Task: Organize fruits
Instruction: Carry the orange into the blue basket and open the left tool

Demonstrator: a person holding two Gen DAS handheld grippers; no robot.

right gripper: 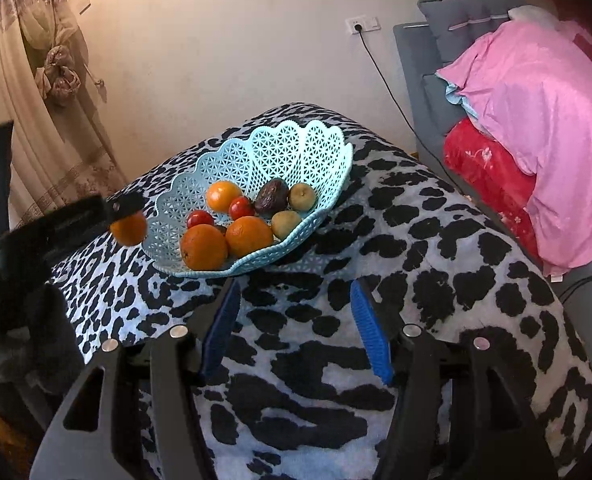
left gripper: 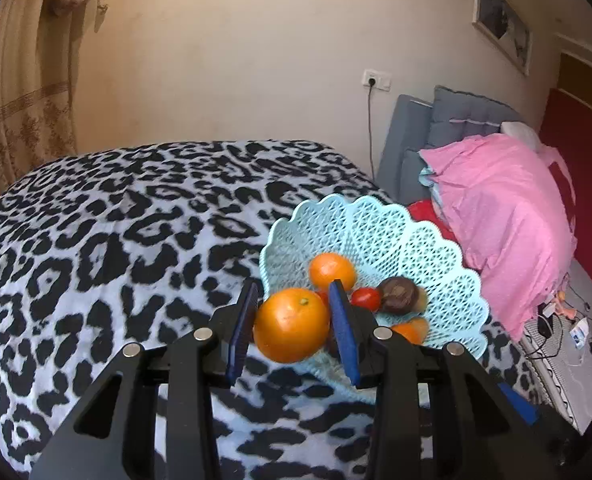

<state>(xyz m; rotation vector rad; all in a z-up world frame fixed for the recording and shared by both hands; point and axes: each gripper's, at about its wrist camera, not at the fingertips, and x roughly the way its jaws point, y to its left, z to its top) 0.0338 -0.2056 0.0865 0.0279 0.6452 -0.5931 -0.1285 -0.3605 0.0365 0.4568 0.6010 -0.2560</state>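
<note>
The left claw (left gripper: 291, 320) squeezes a round orange (left gripper: 291, 325) between its two blue pads, up in the air just by the near-left rim of the blue basket (right gripper: 279, 148). The orange's little green stem dot faces up. The basket sits near the far edge of the spotted bed (right gripper: 436, 248) and holds more oranges (right gripper: 203, 247), red tomatoes (right gripper: 241, 207), kiwis (right gripper: 285, 224) and a dark avocado (right gripper: 271, 197). The right claw (right gripper: 296, 328) is spread apart with nothing in it, over the bed just in front of the basket.
</note>
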